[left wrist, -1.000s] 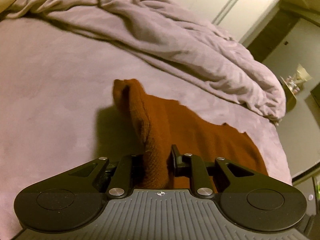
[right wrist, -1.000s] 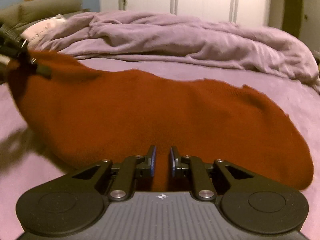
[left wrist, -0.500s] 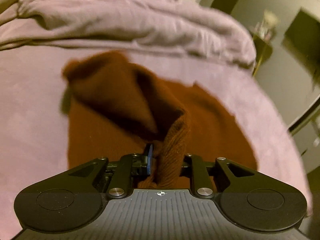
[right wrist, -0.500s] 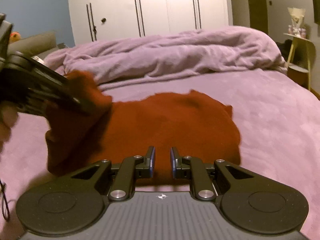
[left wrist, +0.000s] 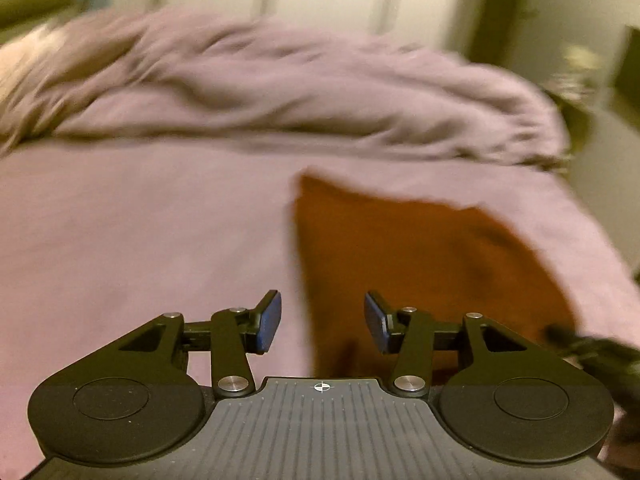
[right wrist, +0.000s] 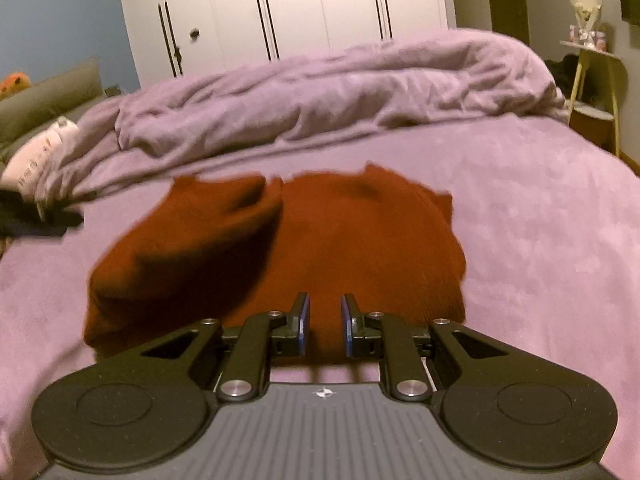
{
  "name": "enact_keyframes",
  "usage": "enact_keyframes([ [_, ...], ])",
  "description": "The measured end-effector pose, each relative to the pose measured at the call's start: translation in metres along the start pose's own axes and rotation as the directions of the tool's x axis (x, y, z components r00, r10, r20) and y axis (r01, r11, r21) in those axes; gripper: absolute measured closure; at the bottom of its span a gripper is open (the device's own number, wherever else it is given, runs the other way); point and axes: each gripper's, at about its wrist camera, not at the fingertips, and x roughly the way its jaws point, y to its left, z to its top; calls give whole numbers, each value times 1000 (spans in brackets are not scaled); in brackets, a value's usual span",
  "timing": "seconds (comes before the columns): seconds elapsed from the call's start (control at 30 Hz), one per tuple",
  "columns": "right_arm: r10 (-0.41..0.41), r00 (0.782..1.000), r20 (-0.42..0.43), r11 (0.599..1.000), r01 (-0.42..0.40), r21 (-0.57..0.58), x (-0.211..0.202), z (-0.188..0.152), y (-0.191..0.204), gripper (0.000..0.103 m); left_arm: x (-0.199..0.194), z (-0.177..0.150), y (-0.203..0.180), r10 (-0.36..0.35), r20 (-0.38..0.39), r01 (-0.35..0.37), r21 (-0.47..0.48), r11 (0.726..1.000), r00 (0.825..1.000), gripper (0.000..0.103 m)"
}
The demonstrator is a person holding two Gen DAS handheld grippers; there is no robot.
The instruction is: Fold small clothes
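Left claw (left wrist: 322, 322) gapes empty beside rust garment (right wrist: 320, 240) on bed (right wrist: 540, 208).

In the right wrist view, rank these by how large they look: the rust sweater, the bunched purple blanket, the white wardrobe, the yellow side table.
1. Blanket, widest.
2. Sweater or wardrobe: too alike to rank; the sweater is nearer, the wardrobe is cropped.
3. Side table, clearly smallest.

My left tongs (left wrist: 322, 322) and right tongs (right wrist: 324, 326) look alike: matte black linkage arms with silver screw heads at the pivots, and blue pads (left wrist: 269, 322) lining the inner finger faces. Behind each pair sits a ribbed grey plate with a small white crosshair mark, flanked by two round black discs.
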Motion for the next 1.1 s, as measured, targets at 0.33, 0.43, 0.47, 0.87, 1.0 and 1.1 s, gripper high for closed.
enact_keyframes([
  [0.33,176,984,-6,982,-176,-64,34,30,51,87,44,-32,12,21,-159,-27,-31,999,987,53],
  [0.43,135,976,-172,985,-151,-83,65,13,46,87,41,-31,13,26,-141,-28,-15,999,990,52],
  [0.47,133,970,-204,985,-151,-78,72,6,40,87,41,-29,14,26,-133,-29,-21,999,991,52],
  [0.87,381,917,-115,857,-304,415,94,44,-5,59,48,-23,11,40,-118,-44,-33,998,992,49],
  [1.0,445,882,-153,822,-335,460,120,41,5,59,49,-27,6,65,-113,-65,0,998,991,49],
  [1.1,459,869,-182,827,-344,444,130,36,14,72,49,-25,8,57,-123,-59,-8,998,991,49],
])
